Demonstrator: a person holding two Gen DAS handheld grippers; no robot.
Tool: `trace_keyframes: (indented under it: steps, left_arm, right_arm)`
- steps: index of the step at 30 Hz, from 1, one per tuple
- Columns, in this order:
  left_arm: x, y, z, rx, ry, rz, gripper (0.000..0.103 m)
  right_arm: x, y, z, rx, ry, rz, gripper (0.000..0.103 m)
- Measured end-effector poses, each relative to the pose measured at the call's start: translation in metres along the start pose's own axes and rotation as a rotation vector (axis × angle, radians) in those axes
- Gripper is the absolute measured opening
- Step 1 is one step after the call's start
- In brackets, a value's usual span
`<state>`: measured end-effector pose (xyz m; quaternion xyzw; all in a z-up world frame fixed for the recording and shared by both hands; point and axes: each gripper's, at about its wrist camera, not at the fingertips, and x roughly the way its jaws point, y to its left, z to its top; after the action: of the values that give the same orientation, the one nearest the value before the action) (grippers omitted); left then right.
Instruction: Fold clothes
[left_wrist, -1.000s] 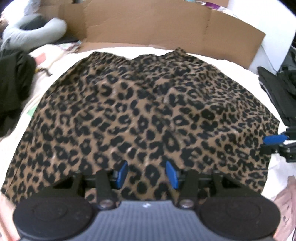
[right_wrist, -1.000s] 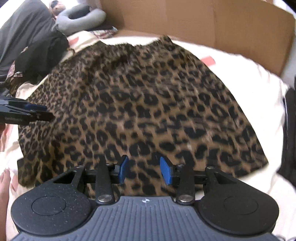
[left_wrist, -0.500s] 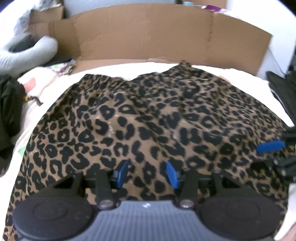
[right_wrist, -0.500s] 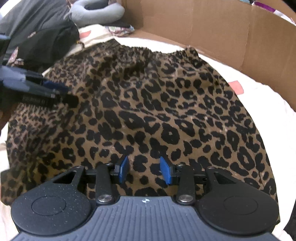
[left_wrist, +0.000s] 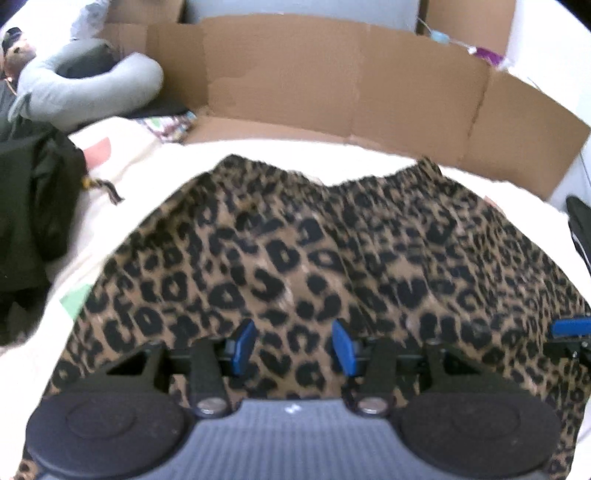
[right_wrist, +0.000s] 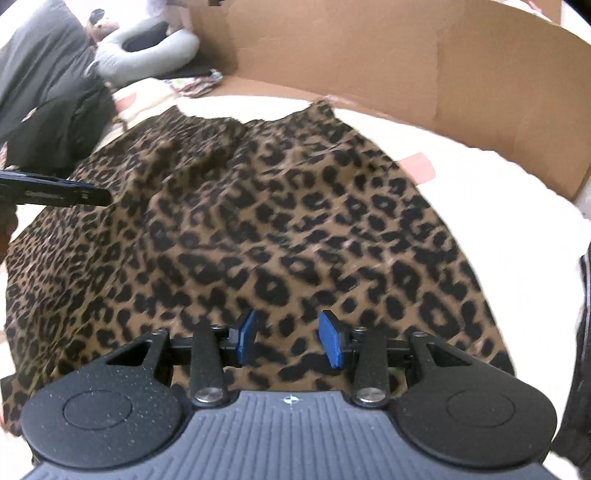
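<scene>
Blue-padded left gripper (left_wrist: 293, 343), jaws parted with only cloth showing in the gap, nothing pinched; it hangs over the near hem of a leopard-print skirt (left_wrist: 332, 266). Right gripper (right_wrist: 286, 339) likewise stands open and holds nothing, above the same hem further along. Each gripper appears at the edge of the other's view: the right one at the right margin of the left wrist view, the left one as a dark bar at the left margin of the right wrist view.

The skirt lies spread flat on a bed covered by a white sheet (left_wrist: 118, 206). Its gathered waistband (left_wrist: 332, 177) points away from the grippers, toward a brown cardboard wall (left_wrist: 332, 81) standing along the far edge; the wide hem lies nearest. The long axis runs crosswise, along the hem.

At left, a heap of dark clothes (left_wrist: 29, 206) rests on the sheet, apart from the skirt, with a grey U-shaped pillow (left_wrist: 88, 92) behind it. Another dark garment (left_wrist: 580, 229) lies at the right edge.
</scene>
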<state>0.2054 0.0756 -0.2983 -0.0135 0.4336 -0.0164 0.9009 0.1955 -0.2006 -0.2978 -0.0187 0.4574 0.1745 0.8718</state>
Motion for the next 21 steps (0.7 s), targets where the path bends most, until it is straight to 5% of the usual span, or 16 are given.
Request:
trace_keyframes:
  steps: [8,21]
  left_arm:
    - [0.024,0.014,0.017,-0.042,-0.022,0.034,0.049]
    - [0.051,0.043,0.020,-0.070,0.059,0.154,0.049]
  right_arm:
    - [0.013,-0.032,0.013,0.055,-0.001,-0.074,0.045]
    - [0.025,-0.060,0.018,0.115,0.001,-0.170,0.044]
